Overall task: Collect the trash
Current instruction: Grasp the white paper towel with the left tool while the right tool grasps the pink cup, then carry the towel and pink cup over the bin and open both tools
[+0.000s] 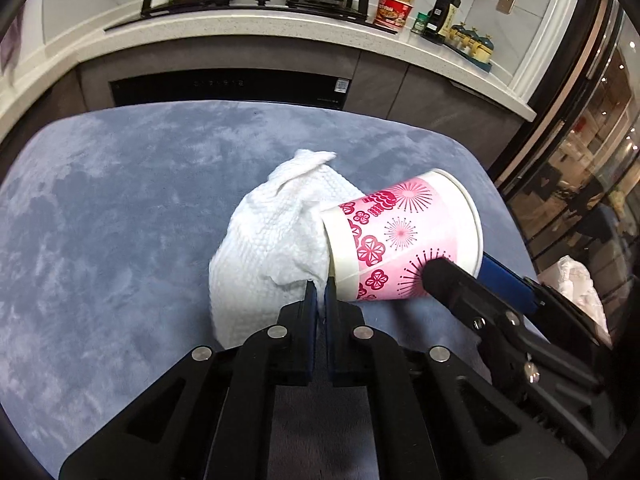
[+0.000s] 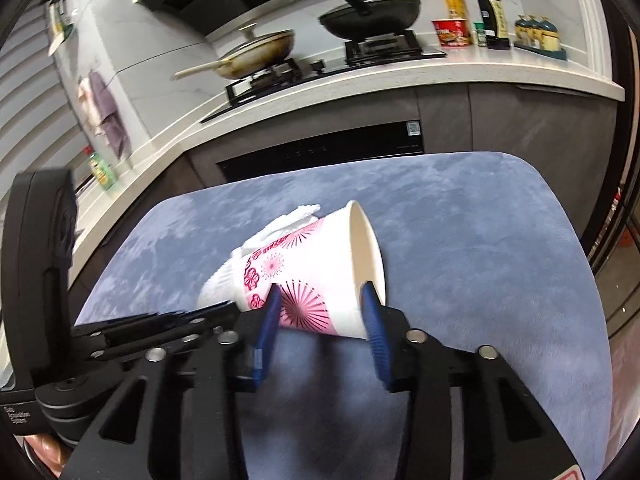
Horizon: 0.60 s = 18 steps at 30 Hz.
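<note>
My left hand-held gripper (image 1: 319,288) is clenched on the near edge of the crumpled white paper towel (image 1: 272,236), its jaws pinched almost together with a fold of the towel between them. The towel lies on the blue-grey plush cover of the table (image 1: 120,208), its right side touching the base of the paper cup (image 1: 400,240).

The cup, white with pink flower and firework prints, lies on its side just right of the towel, mouth pointing away to the right. My right hand-held gripper (image 2: 320,300) straddles it near the rim: one blue finger (image 2: 272,308) presses the printed wall, the other sits at the lip, so it is grasping the cup.

Beyond the table, the kitchen counter (image 1: 280,28) carries two pans on a stove.
</note>
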Motion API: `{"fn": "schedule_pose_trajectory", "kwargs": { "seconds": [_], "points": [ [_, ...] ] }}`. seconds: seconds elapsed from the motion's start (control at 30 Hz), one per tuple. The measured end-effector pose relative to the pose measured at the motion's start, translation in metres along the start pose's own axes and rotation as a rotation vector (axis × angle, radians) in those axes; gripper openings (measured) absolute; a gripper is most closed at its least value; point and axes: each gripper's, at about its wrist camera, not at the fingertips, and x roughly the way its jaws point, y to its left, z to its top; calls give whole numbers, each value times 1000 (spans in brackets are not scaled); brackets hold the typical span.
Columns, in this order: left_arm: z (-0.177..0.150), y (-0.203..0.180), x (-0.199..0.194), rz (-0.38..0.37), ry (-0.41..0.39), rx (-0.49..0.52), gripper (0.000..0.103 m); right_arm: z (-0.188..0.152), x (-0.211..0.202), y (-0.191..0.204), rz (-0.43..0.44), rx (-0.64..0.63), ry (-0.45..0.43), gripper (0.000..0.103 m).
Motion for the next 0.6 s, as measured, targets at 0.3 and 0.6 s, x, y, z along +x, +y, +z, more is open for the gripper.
{"fn": "schedule_pose_trajectory", "kwargs": {
  "seconds": [0.3, 0.6],
  "points": [
    [-22, -8, -33, 0, -1, -5, 2, -15, -52, 6, 49, 9, -28, 8],
    [-42, -43, -91, -24, -50, 35, 3, -32, -123, 11, 26, -5, -108, 4]
  ]
}}
